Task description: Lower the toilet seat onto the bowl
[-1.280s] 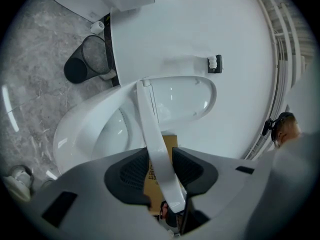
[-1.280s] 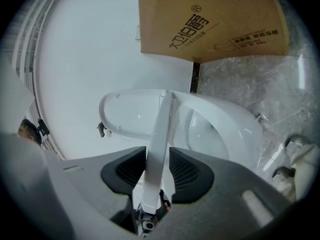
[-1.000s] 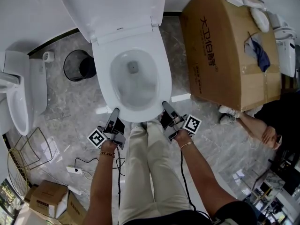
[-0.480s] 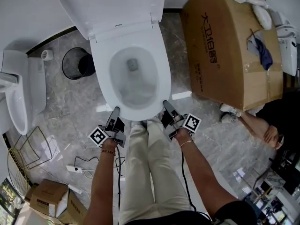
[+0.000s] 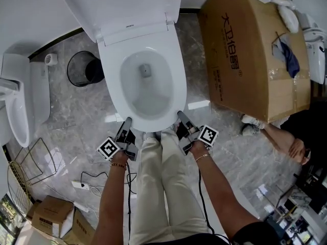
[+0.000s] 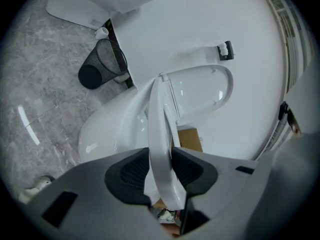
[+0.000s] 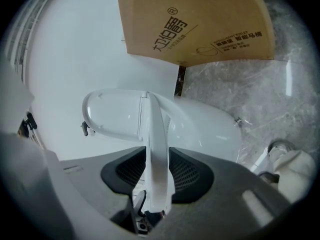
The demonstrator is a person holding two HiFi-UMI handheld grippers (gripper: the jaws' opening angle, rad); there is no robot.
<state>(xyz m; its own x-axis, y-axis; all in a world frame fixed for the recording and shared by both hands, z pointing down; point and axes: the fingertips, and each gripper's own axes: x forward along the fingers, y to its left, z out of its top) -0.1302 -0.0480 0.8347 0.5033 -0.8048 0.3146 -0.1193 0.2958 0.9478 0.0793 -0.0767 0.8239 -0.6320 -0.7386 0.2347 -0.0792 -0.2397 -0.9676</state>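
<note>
A white toilet stands in front of me with its lid (image 5: 127,4) raised against the wall. The seat (image 5: 176,86) lies low over the bowl (image 5: 145,88); I cannot tell whether it touches the rim. My left gripper (image 5: 127,120) is shut on the seat's front left edge. My right gripper (image 5: 180,114) is shut on its front right edge. In the left gripper view the seat (image 6: 159,114) runs edge-on between the dark pads (image 6: 131,173) of the left gripper (image 6: 161,166). The right gripper view shows the same: the seat (image 7: 154,129) is pinched by the right gripper (image 7: 157,171).
A big cardboard box (image 5: 255,50) stands close to the toilet's right side. A black bin (image 5: 84,69) and another white fixture (image 5: 20,106) are on the left. A wire rack (image 5: 28,172), small cartons (image 5: 51,216) and a cable lie near left. Someone's arm (image 5: 278,137) shows at right.
</note>
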